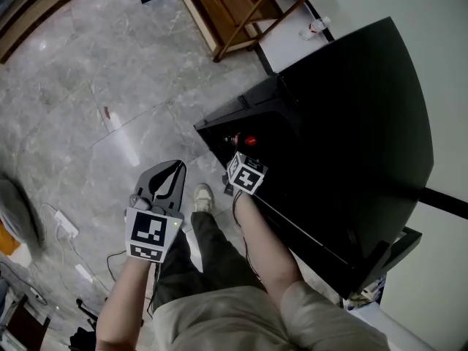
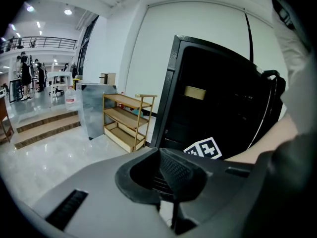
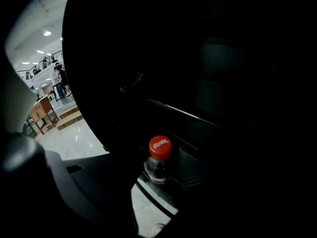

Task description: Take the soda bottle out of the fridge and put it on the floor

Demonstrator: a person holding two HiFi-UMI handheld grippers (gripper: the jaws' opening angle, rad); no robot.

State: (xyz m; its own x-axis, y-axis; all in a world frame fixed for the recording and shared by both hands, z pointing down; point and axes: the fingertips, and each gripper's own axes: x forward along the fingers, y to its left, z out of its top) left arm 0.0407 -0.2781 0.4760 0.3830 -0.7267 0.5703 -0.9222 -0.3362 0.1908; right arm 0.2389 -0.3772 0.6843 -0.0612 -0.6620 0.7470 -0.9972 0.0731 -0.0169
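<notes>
Right claw (image 3: 161, 178): spread wide, empty | bottle (image 3: 159, 156): upright in fridge (image 1: 358, 115), just ahead between jaws, not gripped | left claw (image 1: 176, 168): clenched, empty

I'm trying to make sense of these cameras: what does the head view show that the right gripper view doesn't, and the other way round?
Only the head view: the left gripper, the person's legs, and cables lying to the left.
Only the right gripper view: the clear neck of the bottle up close, and a bright hall with steps behind.
Both: the black fridge, the bottle's red cap inside it, and the pale floor.
</notes>
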